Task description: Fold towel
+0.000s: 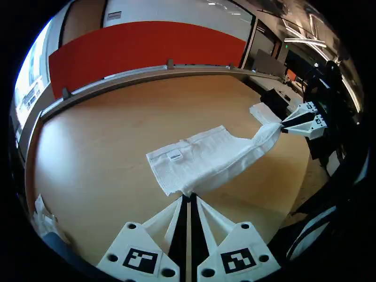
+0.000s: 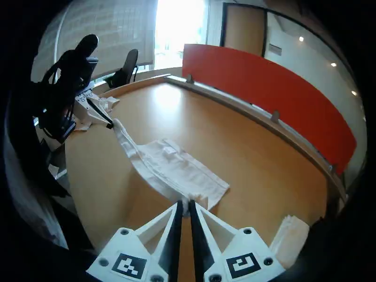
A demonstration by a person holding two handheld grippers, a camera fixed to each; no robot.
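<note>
We see towel (image 1: 207, 157) flat on bench (image 1: 108, 122), mid-surface, white, part-folded, strung between both tongs. Left tongs (image 1: 189, 197) almost closed, pinching one end corner. Right tongs (image 2: 184, 203) likewise pinched on opposite end corner. We judge cloth light, soft, floppy: sags between grips, wrinkles easily. We'd grip at corners, edge taut, so fold lands square. Thin pinch may slip.

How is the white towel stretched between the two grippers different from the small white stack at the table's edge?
The towel lies stretched long across the table; the stack sits folded and compact. The left gripper and right gripper each pinch an end of the towel; nothing touches the stack. Both are white cloth.
</note>
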